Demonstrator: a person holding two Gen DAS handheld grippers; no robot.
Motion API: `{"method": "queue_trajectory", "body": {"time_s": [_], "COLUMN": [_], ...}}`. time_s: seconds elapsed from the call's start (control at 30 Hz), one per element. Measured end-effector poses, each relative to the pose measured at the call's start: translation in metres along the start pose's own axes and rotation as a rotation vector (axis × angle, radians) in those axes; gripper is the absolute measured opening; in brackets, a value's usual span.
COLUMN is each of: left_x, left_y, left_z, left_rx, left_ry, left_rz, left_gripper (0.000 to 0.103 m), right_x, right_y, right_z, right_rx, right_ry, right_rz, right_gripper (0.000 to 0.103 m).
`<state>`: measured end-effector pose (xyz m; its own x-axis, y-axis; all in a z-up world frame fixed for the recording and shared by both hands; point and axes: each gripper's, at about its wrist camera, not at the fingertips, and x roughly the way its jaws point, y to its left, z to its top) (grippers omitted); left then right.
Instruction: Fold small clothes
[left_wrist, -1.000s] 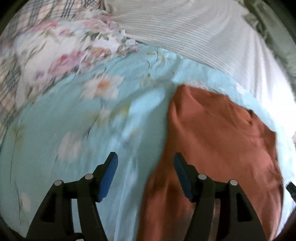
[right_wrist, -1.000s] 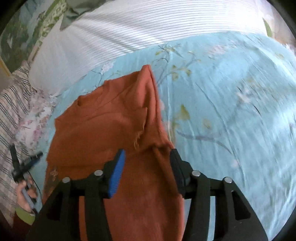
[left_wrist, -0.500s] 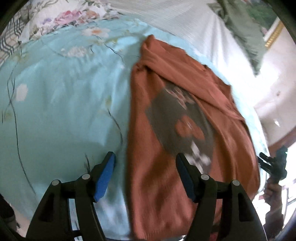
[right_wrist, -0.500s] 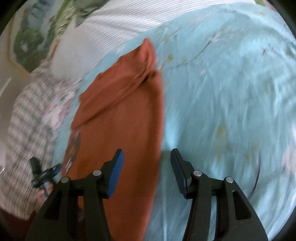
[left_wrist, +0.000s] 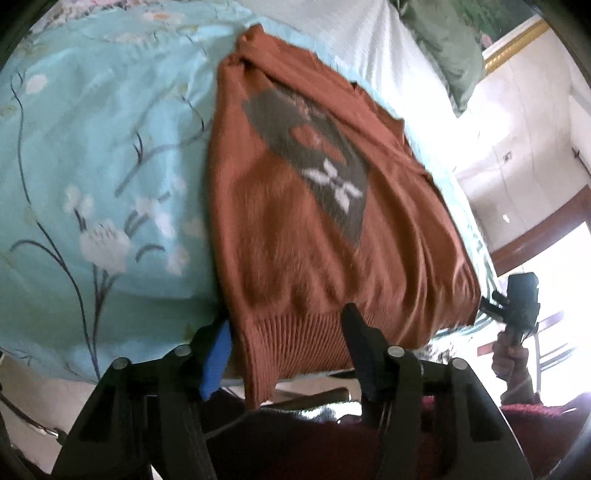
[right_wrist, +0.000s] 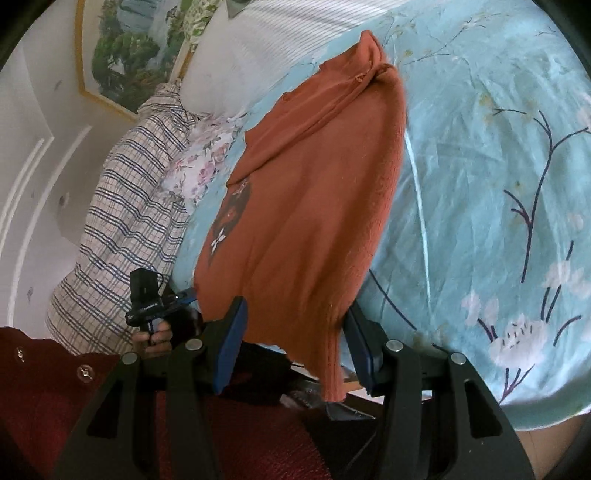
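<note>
An orange knit sweater (left_wrist: 295, 221) with a grey and white motif lies flat on the light blue floral bedsheet (left_wrist: 92, 166), collar far and ribbed hem (left_wrist: 295, 343) hanging over the bed's near edge. My left gripper (left_wrist: 286, 321) is at the hem's left corner. Its jaws are closing with the ribbing between them, and the pads do not visibly press. In the right wrist view the sweater (right_wrist: 314, 184) shows its right side. My right gripper (right_wrist: 295, 304) straddles the hem's right corner (right_wrist: 328, 369) with its jaws apart, not pinching.
A white striped pillow (right_wrist: 277, 37) and a green pillow (left_wrist: 443, 48) lie beyond the sweater. Plaid cloth (right_wrist: 122, 221) and floral cloth (right_wrist: 199, 166) are bunched at the left. A framed picture (right_wrist: 129, 55) hangs on the wall. A person's dark red garment (right_wrist: 55, 398) is close below.
Both grippers have drawn back along the sweater from its collar end to the hem at the bed's near edge and have sunk. The left jaws now stand narrower.
</note>
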<state>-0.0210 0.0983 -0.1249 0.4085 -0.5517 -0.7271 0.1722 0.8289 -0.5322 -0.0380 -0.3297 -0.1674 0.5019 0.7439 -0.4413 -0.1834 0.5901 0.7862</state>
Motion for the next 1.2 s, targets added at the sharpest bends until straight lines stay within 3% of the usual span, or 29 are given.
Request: {"method": "queue_trajectory", "body": {"time_s": [0.1,0.23,0.27,0.3,0.33,0.4,0.5,0.53,0.57,0.6,0.67,0.93,1.07,1.2], "left_x": [0.0,0.0,0.0,-0.001,0.0,0.004,0.007,0.007,0.006,0.006,0.002,-0.052,-0.067,-0.067], "left_y": [0.002,0.005,0.004,0.005,0.006,0.009,0.01,0.008,0.005,0.002,-0.001,-0.03,-0.042,-0.05], "left_z": [0.0,0.0,0.0,0.0,0.001,0.0,0.002,0.003,0.002,0.002,0.001,0.022,0.049,0.091], "left_rx": [0.002,-0.005,0.004,0.015,0.017,0.006,0.01,0.025,0.041,0.06,0.072,0.086,0.091,0.092], "left_ry": [0.001,0.002,0.0,0.004,0.015,0.039,0.053,0.054,0.048,0.041,0.027,-0.155,-0.251,-0.341], "left_rz": [-0.013,-0.026,-0.018,-0.009,-0.009,-0.022,-0.03,-0.029,-0.017,-0.004,-0.005,-0.119,-0.16,-0.15], "left_gripper": [0.056,0.055,0.043,0.024,0.019,0.019,0.019,0.018,0.011,0.006,0.005,0.004,0.004,0.004], "right_x": [-0.001,0.008,0.007,0.006,0.006,0.012,0.021,0.025,0.027,0.027,0.02,-0.017,-0.021,-0.017], "right_y": [-0.007,-0.003,-0.002,0.0,0.001,0.002,0.009,0.012,0.013,0.014,0.017,0.035,0.04,0.041], "right_z": [0.006,0.005,0.004,0.001,-0.002,-0.005,-0.006,-0.007,-0.008,-0.008,-0.006,0.031,0.06,0.102], "right_rx": [0.048,0.014,0.009,0.003,-0.006,-0.029,-0.065,-0.077,-0.082,-0.084,-0.071,-0.058,-0.057,-0.065], "right_ry": [-0.057,-0.032,-0.028,-0.025,-0.02,0.011,0.045,0.07,0.082,0.08,0.037,-0.175,-0.243,-0.292], "right_rz": [0.059,0.063,0.075,0.088,0.098,0.063,0.029,0.014,0.017,0.027,0.075,0.238,0.231,0.205], "right_gripper": [0.054,0.054,0.053,0.053,0.051,0.05,0.034,0.014,0.007,0.007,0.007,0.007,0.007,0.007]}}
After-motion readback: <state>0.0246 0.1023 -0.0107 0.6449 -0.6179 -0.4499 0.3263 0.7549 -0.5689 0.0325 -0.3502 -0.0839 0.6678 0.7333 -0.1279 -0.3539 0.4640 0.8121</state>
